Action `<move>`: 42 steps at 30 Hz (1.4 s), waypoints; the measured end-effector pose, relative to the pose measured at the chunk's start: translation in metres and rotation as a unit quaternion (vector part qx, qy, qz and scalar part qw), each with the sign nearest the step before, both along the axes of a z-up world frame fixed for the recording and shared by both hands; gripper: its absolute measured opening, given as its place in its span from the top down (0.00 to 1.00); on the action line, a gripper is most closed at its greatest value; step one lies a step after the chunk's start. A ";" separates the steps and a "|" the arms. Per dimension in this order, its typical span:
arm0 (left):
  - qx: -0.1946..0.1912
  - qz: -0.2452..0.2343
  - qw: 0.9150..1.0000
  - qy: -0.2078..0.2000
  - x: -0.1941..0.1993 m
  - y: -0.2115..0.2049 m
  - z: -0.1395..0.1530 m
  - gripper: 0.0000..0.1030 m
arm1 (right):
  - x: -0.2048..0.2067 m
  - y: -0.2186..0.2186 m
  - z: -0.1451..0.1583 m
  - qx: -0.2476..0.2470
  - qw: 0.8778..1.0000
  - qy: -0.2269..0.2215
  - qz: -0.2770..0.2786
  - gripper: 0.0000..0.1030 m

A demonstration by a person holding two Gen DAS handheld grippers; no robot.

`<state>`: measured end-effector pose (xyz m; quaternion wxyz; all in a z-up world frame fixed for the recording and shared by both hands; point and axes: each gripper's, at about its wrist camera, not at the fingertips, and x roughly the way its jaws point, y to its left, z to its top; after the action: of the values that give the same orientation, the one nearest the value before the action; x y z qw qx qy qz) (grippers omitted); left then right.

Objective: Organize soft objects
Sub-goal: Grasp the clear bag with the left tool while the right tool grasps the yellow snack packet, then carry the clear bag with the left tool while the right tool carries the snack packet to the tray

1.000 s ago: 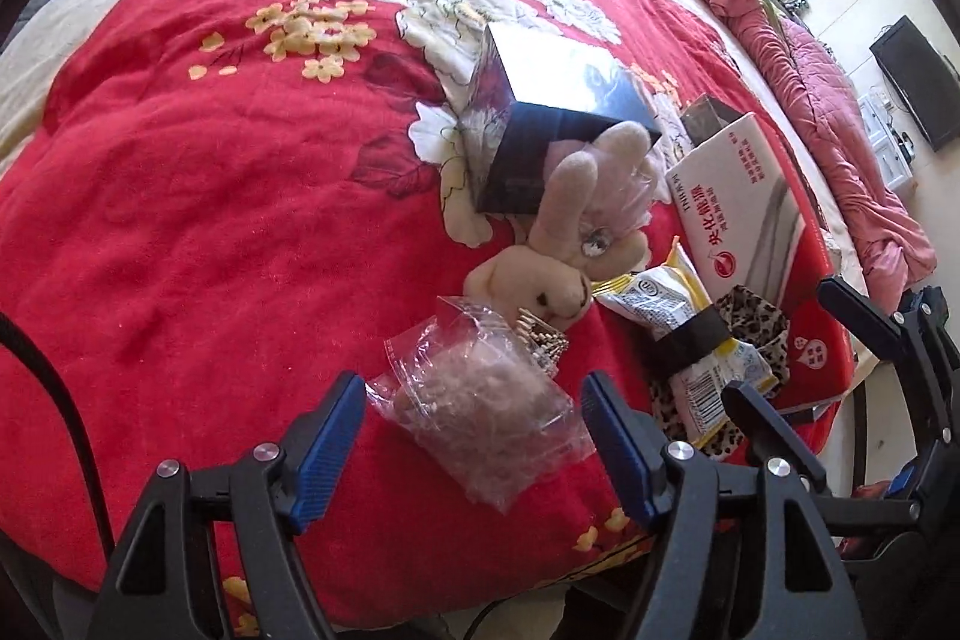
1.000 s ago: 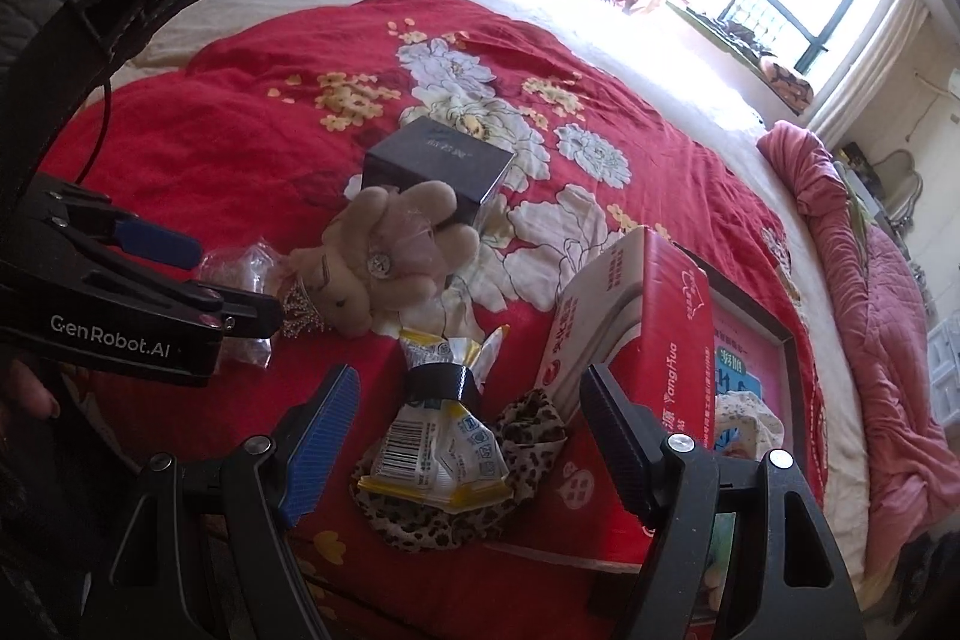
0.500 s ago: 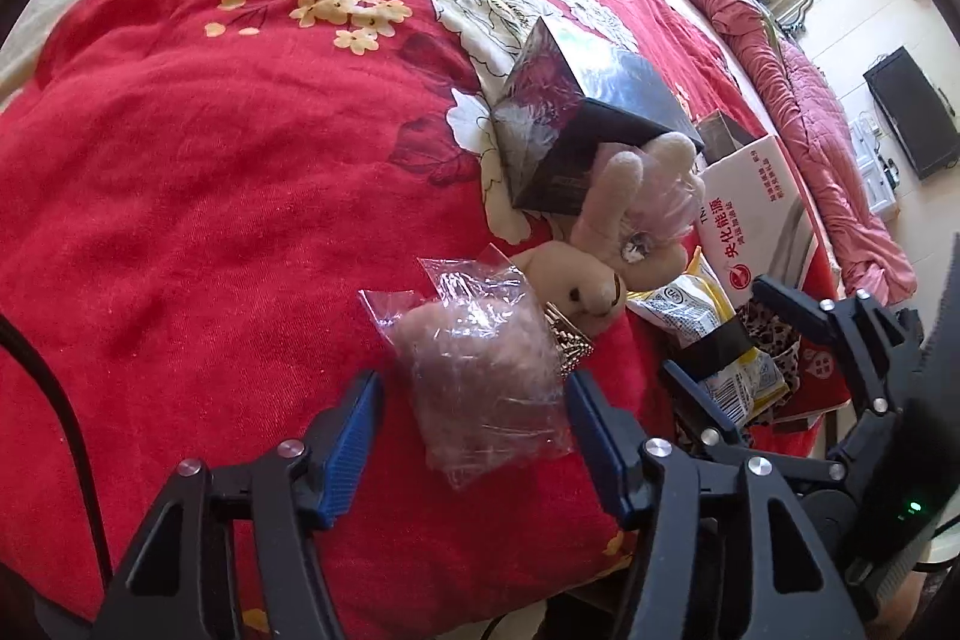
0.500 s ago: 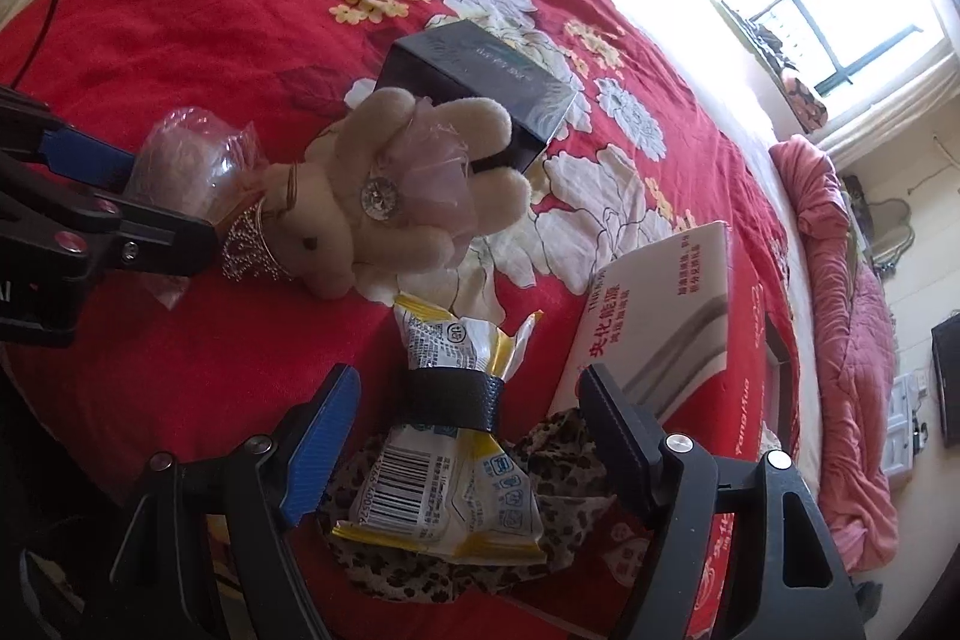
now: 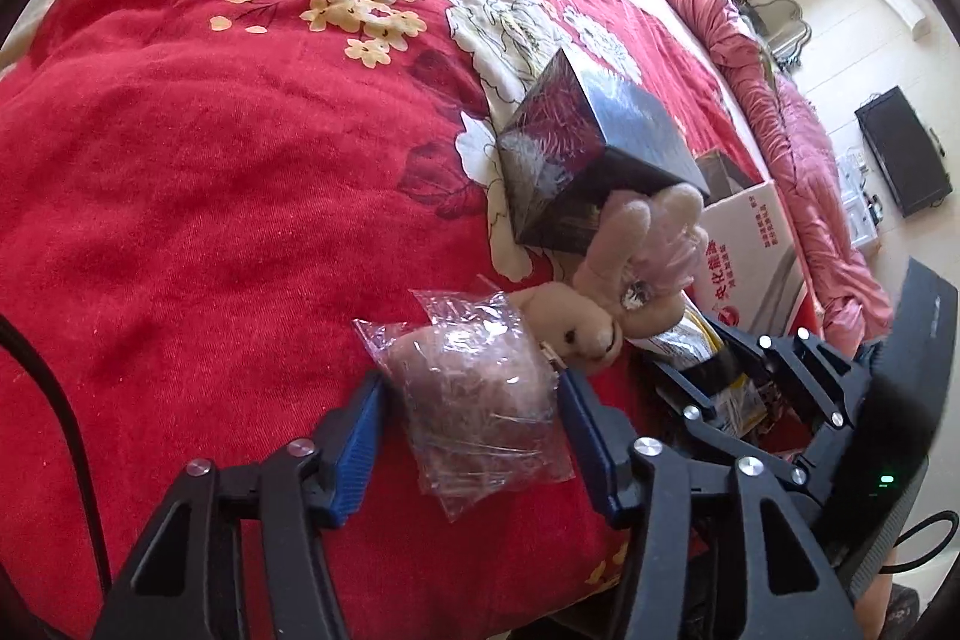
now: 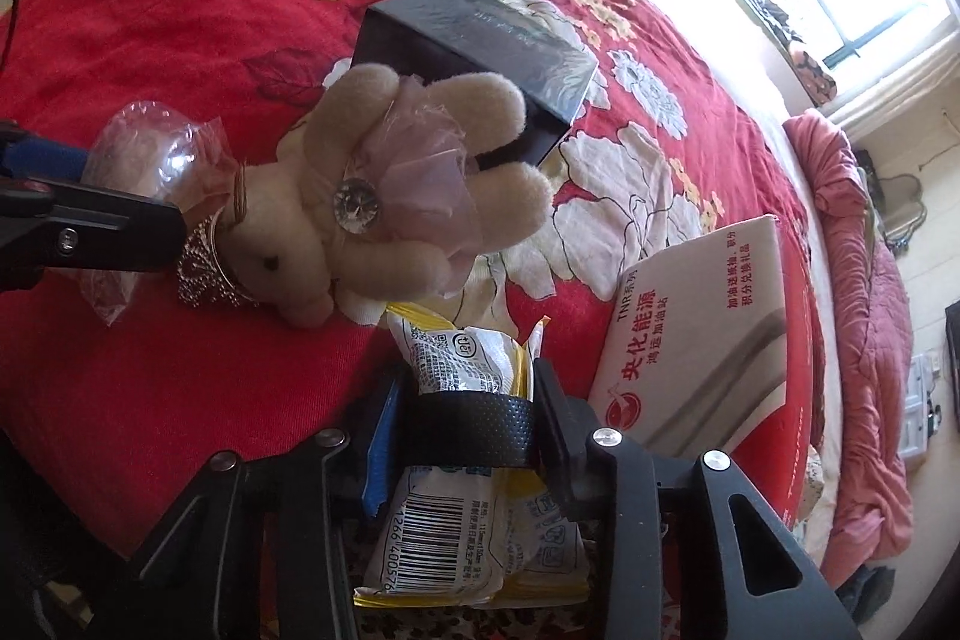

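A clear plastic bag [image 5: 480, 400] of pinkish stuff lies on the red floral quilt [image 5: 180, 160]. My left gripper [image 5: 471, 388] straddles the bag; its jaws are closing and both blue pads [image 5: 360, 436] touch the bag's sides. A beige plush bunny [image 5: 606, 304] [image 6: 360, 196] with a crown and gem lies beside it. My right gripper [image 6: 465, 400] is closing on a yellow-white snack packet bundle [image 6: 456, 538] wrapped in a black band, pads against the band. The left gripper [image 6: 132, 196] and the bag [image 6: 150, 148] show at the left of the right wrist view.
A black box [image 5: 588, 148] [image 6: 480, 40] stands behind the bunny. A white and red carton [image 6: 702, 340] [image 5: 750, 244] lies to the right. Leopard-print cloth [image 6: 420, 622] sits under the packets. Rolled pink bedding [image 6: 858, 280] lines the bed's far edge.
Both grippers came down and closer to the bed. The left jaws narrowed around the plastic bag. The right jaws went from wide open to closed against the banded snack packets.
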<state>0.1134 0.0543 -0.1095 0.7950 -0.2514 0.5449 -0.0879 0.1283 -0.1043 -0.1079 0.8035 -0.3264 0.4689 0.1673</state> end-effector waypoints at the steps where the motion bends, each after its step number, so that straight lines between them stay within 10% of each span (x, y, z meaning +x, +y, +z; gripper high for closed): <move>1: -0.002 0.005 1.000 0.003 0.000 0.002 -0.001 0.48 | -0.001 -0.002 0.005 0.014 1.000 -0.001 -0.003 0.62; 42: 0.136 0.002 0.978 -0.157 -0.059 -0.038 0.121 0.52 | -0.034 -0.076 0.129 0.288 0.952 -0.090 -0.049 0.65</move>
<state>0.0548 0.0163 0.0113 0.8975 -0.1247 0.4202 -0.0499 0.0941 -0.1800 0.0209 0.9093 -0.0711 0.3423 0.2257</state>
